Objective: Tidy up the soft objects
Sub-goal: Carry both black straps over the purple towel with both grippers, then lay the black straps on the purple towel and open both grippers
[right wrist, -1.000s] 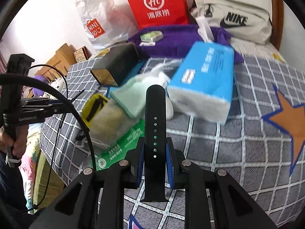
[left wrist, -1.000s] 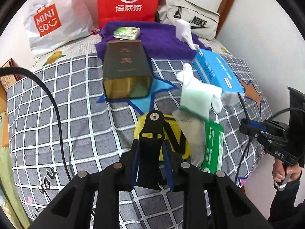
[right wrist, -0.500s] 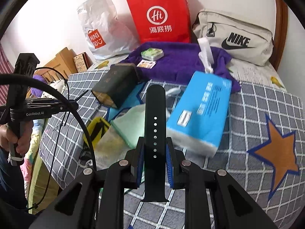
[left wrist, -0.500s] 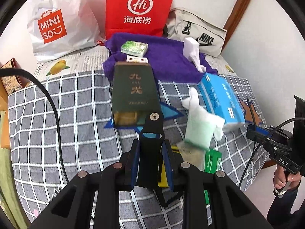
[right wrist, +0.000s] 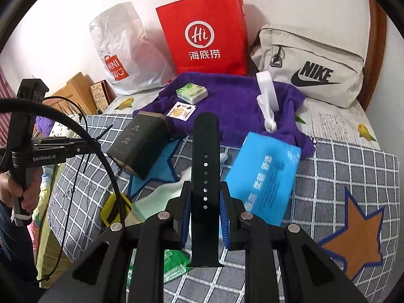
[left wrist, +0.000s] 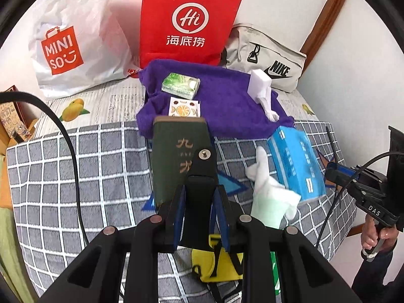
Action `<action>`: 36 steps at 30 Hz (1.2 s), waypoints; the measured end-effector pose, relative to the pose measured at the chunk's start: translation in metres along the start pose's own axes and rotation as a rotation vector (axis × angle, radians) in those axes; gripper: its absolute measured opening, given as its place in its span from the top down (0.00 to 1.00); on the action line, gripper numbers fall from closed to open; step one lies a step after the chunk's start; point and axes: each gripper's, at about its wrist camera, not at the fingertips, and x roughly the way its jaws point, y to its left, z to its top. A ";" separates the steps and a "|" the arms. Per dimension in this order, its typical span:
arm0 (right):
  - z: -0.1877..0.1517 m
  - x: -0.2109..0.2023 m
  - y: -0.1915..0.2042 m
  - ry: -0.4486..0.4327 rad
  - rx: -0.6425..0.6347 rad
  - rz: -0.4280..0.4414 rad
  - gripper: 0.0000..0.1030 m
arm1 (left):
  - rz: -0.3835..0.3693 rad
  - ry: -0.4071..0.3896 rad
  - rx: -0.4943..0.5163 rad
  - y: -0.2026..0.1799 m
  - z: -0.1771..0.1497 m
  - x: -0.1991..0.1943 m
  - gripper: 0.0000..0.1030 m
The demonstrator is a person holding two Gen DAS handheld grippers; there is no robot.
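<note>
With each claw clamped on a watch strap half, left claw [left wrist: 199, 202] on the buckle half [left wrist: 202, 174] and right claw [right wrist: 204, 202] on the holed half [right wrist: 204, 166], bring them level over the bed's [right wrist: 341, 166] near edge and join them.

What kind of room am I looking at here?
Most likely a bedroom at home: a bed under a grey checked blanket, shopping bags such as the red paper bag against the wall, and a wooden headboard in the corner.

The right hand-held gripper [right wrist: 204, 203] is clamping a black watch strap [right wrist: 205, 161] above the checked bed [right wrist: 353, 171], beside a blue tissue pack [right wrist: 265, 176].
</note>
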 end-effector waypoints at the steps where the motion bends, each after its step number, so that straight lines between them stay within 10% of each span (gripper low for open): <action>1: 0.003 0.002 0.000 0.003 -0.002 -0.004 0.80 | -0.001 -0.002 -0.001 0.001 0.004 0.001 0.78; 36: 0.133 0.107 -0.035 0.057 -0.033 -0.084 0.80 | -0.038 0.029 -0.105 0.046 0.117 0.091 0.78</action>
